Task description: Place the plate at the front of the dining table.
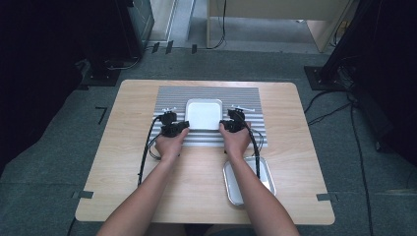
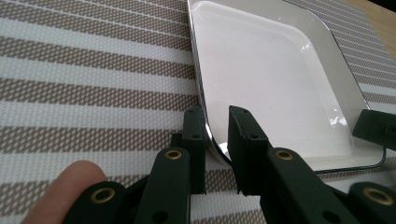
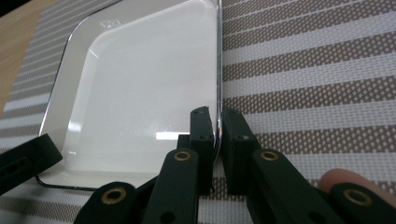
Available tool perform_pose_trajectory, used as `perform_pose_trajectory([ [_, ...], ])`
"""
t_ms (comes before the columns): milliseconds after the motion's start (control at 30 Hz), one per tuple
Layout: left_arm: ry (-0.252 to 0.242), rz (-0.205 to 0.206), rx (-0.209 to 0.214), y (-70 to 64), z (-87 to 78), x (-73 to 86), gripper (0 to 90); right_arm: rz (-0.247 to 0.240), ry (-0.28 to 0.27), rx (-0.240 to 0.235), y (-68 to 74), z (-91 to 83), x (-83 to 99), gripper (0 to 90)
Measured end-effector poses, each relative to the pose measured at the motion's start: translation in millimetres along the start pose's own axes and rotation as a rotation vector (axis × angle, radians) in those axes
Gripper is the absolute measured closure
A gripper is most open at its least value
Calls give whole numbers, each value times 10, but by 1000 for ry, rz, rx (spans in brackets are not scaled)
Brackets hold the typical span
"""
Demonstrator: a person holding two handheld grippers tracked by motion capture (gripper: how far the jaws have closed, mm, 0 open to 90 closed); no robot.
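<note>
A white square plate (image 1: 203,114) lies in the middle of a grey striped placemat (image 1: 246,98). My left gripper (image 1: 181,127) is at the plate's near left corner and my right gripper (image 1: 225,125) at its near right corner. In the left gripper view the plate (image 2: 266,70) has its rim between the jaws of the left gripper (image 2: 217,114), which stand narrowly open with a gap on the inner side. In the right gripper view the right gripper (image 3: 218,114) is shut on the rim of the plate (image 3: 140,79).
A shiny metal tray (image 1: 260,172) lies on the wooden table (image 1: 128,147) at the near right, partly under the person's right forearm. Cables trail from both grippers toward the front edge. A fingertip (image 2: 70,186) rests beside the left jaws.
</note>
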State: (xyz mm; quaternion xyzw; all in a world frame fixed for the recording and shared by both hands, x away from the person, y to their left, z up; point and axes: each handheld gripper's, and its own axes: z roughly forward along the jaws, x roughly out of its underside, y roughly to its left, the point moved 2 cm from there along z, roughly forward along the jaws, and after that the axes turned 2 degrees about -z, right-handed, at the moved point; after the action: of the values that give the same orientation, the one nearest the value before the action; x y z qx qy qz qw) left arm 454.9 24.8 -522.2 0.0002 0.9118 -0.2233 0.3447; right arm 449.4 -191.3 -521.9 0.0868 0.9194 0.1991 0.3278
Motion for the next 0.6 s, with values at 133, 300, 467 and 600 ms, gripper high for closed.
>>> perform_pose_trajectory([
  [133, -7, -11, 10, -42, 52, -39, 778, 24, -18, 14, -62, 27, -66, 856],
  [300, -2, -4, 9, -96, 125, -68, 771, 21, -25, 13, -118, 45, -124, 854],
  [467, 2, -3, 13, -127, 152, -56, 759, 29, -40, 19, -156, 41, -163, 851],
  [600, 6, 2, 26, -120, 150, -54, 705, 4, -40, 18, -146, 37, -146, 829],
])
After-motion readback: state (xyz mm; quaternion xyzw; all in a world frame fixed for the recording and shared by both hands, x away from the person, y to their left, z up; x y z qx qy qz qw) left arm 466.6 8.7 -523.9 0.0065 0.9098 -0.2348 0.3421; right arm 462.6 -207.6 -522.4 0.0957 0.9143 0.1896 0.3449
